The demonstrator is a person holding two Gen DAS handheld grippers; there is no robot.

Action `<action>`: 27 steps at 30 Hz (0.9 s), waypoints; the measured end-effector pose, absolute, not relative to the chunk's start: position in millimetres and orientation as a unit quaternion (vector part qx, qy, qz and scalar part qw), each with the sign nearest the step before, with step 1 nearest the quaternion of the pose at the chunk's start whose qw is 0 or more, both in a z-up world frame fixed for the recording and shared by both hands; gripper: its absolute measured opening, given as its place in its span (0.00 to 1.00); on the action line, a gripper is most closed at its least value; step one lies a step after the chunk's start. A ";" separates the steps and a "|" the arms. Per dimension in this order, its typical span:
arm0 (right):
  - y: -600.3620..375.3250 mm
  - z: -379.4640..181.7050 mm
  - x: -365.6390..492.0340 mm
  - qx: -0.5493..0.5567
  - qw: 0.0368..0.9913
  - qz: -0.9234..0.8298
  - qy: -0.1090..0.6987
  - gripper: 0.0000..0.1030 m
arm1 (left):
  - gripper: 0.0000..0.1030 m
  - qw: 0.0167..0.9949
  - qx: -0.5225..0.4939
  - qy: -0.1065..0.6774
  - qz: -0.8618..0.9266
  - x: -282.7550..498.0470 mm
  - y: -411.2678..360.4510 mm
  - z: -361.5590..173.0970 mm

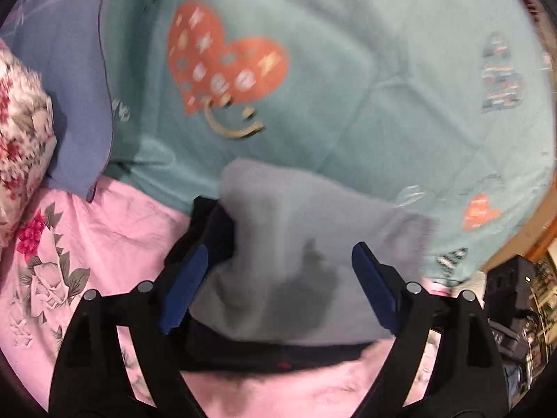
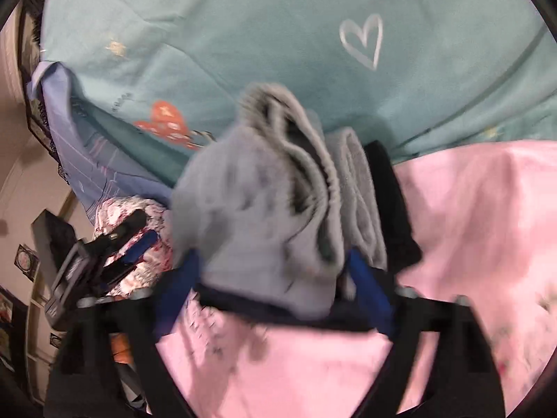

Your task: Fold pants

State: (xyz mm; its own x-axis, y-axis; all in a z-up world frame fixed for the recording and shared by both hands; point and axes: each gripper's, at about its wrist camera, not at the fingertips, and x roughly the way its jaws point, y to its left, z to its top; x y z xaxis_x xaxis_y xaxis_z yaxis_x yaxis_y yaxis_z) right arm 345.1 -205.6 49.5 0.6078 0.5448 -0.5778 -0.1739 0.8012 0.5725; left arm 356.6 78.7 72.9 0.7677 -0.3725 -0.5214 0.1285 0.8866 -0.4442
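- Pants [image 2: 264, 209] — grey, bunched, lying on a dark garment [image 2: 393, 209] — sit directly ahead of my right gripper [image 2: 275, 271], its blue fingers spread wide either side of the cloth, pinching nothing.
- Left gripper [image 1: 280, 268] stands just as wide, the grey fabric spanning its gap; I judge both arms equally near.
- Long axis, from the right wrist view, seems to run away from me, elastic waistband [image 2: 306, 160] at the far end.
- Beyond lies the teal blanket [image 1: 348, 69] — broad and flat, my roomiest spreading ground; the pink sheet [image 1: 104, 237] lies nearer, and a floral pillow [image 1: 21, 122] crowds the left.
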 end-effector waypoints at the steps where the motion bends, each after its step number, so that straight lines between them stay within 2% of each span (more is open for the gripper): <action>1: -207.4 65.7 326.7 0.215 0.872 0.212 0.386 0.88 | 0.92 0.922 -0.187 0.311 -0.138 344.9 76.3 84.5; 6: -239.1 123.8 205.6 0.117 0.888 0.185 0.404 0.92 | 0.94 0.936 -0.093 0.314 -0.130 242.2 70.8 138.6; 8: -252.4 143.3 155.3 0.098 0.896 0.169 0.398 0.95 | 0.98 0.939 -0.055 0.318 -0.124 200.6 77.9 152.2; 9: -262.5 152.9 123.2 0.090 0.901 0.160 0.392 0.99 | 0.98 0.940 -0.041 0.321 -0.113 179.8 83.6 156.5; 13: -299.3 166.4 8.7 0.075 0.917 0.109 0.376 0.99 | 0.98 0.937 0.022 0.341 -0.075 101.9 106.4 152.7; 16: -313.6 139.0 -48.2 0.065 0.914 0.097 0.389 0.99 | 0.98 0.939 0.081 0.330 -0.055 44.6 106.7 124.3; 20: -306.2 74.1 -82.4 0.035 0.928 0.032 0.371 0.99 | 0.98 0.940 0.185 0.286 0.001 -2.5 66.9 59.1; 24: -281.1 2.1 -63.7 0.067 0.919 0.041 0.386 0.99 | 0.98 0.937 0.153 0.314 -0.027 -10.1 27.9 14.2; 27: -252.3 -30.3 -40.9 0.020 0.922 0.001 0.386 0.99 | 0.98 0.937 0.120 0.326 -0.042 -5.2 9.2 -2.2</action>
